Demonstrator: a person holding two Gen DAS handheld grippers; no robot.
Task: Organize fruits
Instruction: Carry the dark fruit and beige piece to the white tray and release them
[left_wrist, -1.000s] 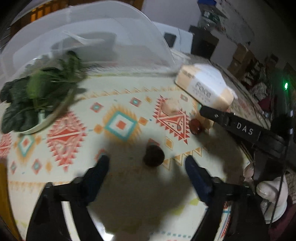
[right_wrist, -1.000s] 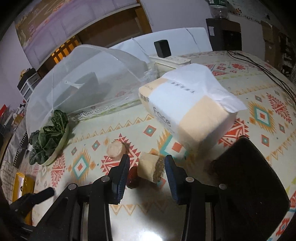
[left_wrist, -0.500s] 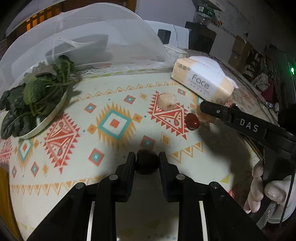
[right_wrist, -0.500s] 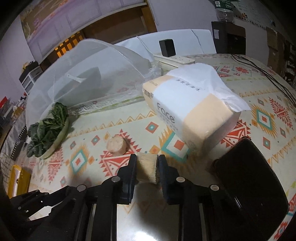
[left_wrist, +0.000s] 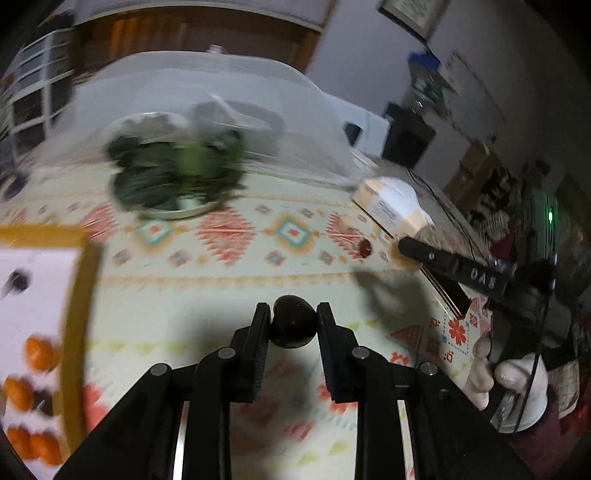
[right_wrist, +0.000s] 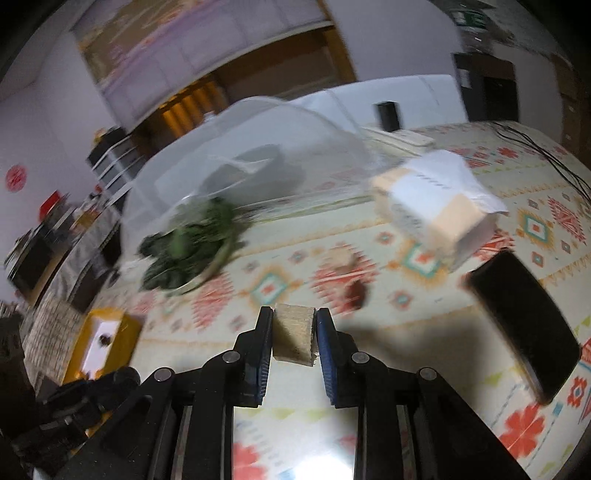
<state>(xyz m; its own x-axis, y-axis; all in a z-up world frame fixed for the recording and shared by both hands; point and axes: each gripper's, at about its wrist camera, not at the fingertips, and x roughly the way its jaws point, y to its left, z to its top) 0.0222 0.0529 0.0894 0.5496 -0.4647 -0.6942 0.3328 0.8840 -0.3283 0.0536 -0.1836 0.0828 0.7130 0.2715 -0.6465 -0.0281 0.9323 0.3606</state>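
Observation:
My left gripper is shut on a dark round fruit and holds it above the patterned tablecloth. My right gripper is shut on a pale tan cut chunk, also lifted off the table. A yellow-rimmed white tray at the left holds several orange fruits and dark ones; it also shows in the right wrist view. A small dark red fruit and a pale round piece lie on the cloth; the red fruit also shows in the left wrist view.
A plate of leafy greens sits by a clear mesh food cover. A tissue pack lies at the right, with a black flat object beside it. The right gripper's arm crosses the left wrist view.
Both grippers have lifted their pieces off the cloth and swung left, bringing the yellow tray into view. A second ago both were open around the pieces; half a second ago they had shut.

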